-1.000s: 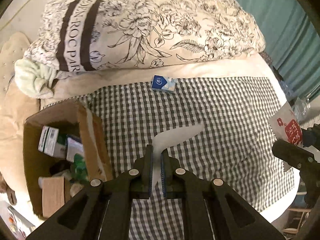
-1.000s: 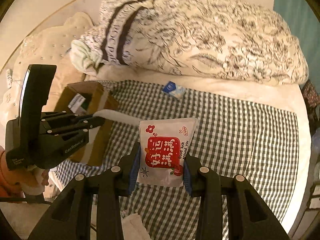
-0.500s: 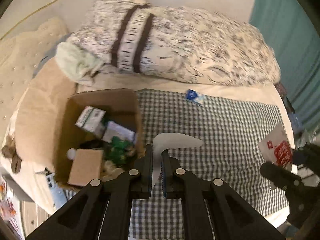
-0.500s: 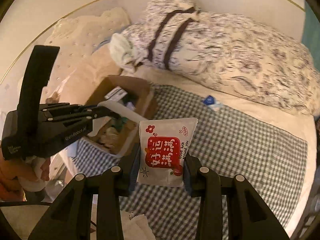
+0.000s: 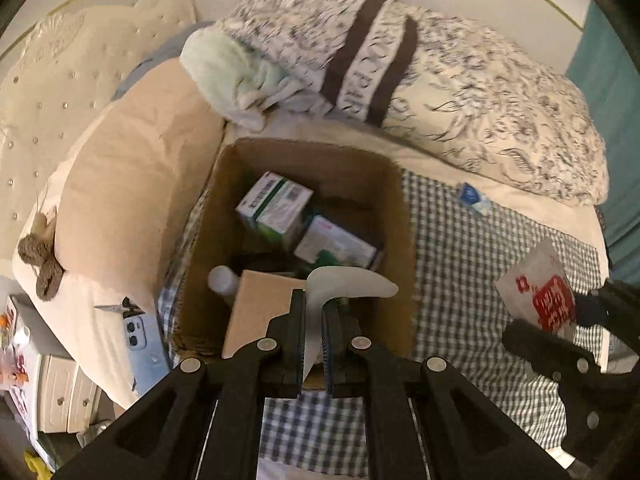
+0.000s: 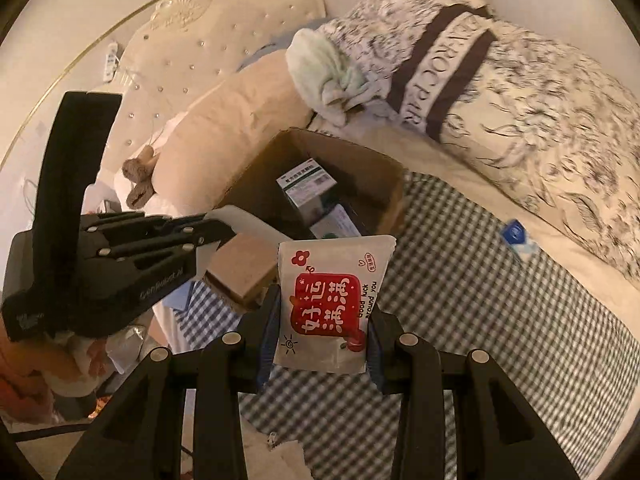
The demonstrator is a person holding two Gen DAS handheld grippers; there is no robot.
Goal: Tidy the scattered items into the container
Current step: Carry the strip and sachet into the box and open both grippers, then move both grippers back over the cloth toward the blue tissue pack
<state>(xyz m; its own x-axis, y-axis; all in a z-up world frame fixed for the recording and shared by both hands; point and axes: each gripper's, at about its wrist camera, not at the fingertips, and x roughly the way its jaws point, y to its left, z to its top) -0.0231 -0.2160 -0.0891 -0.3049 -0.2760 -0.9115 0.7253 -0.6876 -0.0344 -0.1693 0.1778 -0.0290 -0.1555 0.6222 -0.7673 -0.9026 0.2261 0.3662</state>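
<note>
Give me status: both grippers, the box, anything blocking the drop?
Left gripper shut on white curved piece, over cardboard box. Right gripper shut on red-label pouch, beside box. Box part-full; opening clear.

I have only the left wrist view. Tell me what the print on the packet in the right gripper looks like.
Observer: The packet has a red panel with white characters, a small red flower in its top corner and the words "good luck around you" down one side.
Operator: Report how the right gripper grips it.
Observer: The right gripper is shut on the packet's two side edges, and the packet stands upright between the fingers.
Operator: Describe my left gripper from that side.
Observer: The left gripper reaches in from the left, shut on a thin white piece, its tip level with the near rim of the cardboard box.
</note>
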